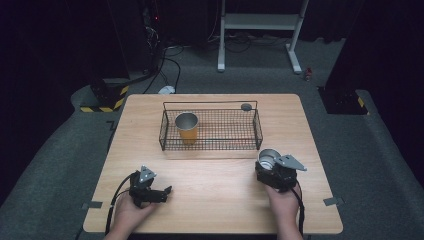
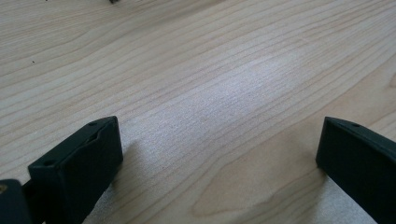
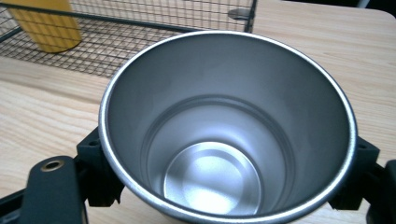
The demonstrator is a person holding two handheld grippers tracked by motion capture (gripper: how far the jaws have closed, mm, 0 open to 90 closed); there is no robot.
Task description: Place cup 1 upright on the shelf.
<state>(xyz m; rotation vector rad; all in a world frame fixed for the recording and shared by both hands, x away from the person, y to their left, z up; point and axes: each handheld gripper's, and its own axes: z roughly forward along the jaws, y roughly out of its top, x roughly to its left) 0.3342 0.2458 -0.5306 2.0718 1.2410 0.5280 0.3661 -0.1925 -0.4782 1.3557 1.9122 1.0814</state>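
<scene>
A steel cup [image 1: 268,158] [image 3: 224,135] sits between the jaws of my right gripper [image 1: 272,167] [image 3: 229,172], which is shut on its sides; its open mouth faces the camera and the inside is empty. A black wire basket [image 1: 258,131] [image 3: 140,28] stands at the table's middle back, just beyond the cup. In it, at the left, stands a yellow cup [image 1: 187,127] [image 3: 49,28] with a steel inside. My left gripper [image 1: 162,192] [image 2: 219,154] rests low over bare wood at the front left, open, with nothing between its fingers [image 2: 79,163].
A small grey round disc [image 1: 246,106] [image 3: 240,13] lies just behind the basket's back right corner. The wooden table [image 1: 215,195] has bare room across its front middle. Beyond the table are grey floor, cables and a white stand.
</scene>
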